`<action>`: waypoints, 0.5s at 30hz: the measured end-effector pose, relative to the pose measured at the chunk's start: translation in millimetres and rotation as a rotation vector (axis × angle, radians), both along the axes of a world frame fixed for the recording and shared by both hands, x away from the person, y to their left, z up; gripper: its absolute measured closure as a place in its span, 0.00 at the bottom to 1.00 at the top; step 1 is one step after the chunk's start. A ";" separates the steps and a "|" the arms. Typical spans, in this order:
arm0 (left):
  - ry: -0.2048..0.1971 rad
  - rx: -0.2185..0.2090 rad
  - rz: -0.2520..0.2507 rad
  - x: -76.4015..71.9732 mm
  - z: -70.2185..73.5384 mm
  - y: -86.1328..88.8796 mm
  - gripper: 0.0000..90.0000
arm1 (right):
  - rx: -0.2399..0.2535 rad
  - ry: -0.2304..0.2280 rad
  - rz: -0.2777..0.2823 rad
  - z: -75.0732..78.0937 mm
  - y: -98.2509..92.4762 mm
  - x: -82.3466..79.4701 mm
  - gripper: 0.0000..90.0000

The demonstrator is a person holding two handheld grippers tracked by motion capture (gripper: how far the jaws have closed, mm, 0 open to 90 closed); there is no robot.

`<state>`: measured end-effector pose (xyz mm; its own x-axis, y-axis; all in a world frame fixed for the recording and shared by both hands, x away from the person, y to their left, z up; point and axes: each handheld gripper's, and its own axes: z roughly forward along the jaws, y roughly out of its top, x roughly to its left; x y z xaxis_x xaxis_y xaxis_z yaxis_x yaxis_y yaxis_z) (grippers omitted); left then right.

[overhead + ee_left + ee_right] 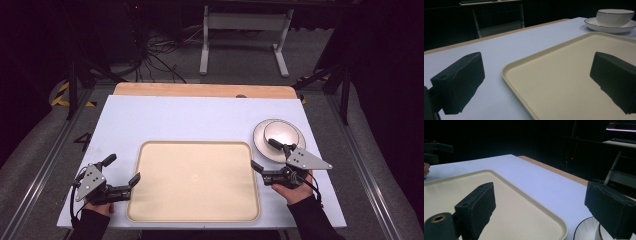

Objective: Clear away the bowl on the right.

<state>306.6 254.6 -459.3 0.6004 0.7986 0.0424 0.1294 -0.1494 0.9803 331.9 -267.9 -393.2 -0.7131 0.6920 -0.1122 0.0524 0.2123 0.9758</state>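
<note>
Left gripper [121, 171] held low at the near-left, jaws spread wide, nothing between them. Right gripper [265, 155] at the near-right, jaws also wide apart and empty. Both hands [294, 192] grip from below, dark sleeves.

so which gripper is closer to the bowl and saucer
The right gripper: one of its open jaws reaches over the saucer holding the bowl. The left gripper, also open, sits across the tray at its left edge.
</note>
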 end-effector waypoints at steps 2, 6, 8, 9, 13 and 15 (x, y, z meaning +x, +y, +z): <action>0.001 0.000 0.000 0.0 0.0 0.0 0.00 | 0.000 -0.008 0.007 3.8 0.8 0.5 0.12; 0.001 0.000 0.001 0.0 0.0 0.0 0.00 | -0.007 -0.014 0.012 9.2 1.6 2.5 0.13; 0.001 0.000 0.001 0.0 0.0 0.0 0.00 | -0.018 -0.011 0.007 10.8 1.5 4.5 0.14; 0.001 0.000 0.001 0.0 0.0 0.1 0.00 | -0.029 -0.010 -0.002 11.5 1.0 5.8 0.14; 0.001 0.000 0.002 -0.1 0.0 0.2 0.00 | -0.030 0.001 -0.023 15.8 -5.1 13.7 0.14; 0.001 -0.001 0.002 -0.1 0.0 0.2 0.00 | -0.023 0.004 -0.034 18.7 -9.9 18.5 0.15</action>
<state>306.6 254.7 -459.3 0.5985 0.8000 0.0413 0.1305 -0.1482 0.9803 350.5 -277.8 -374.5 -0.6896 0.7133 -0.1254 0.0638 0.2323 0.9705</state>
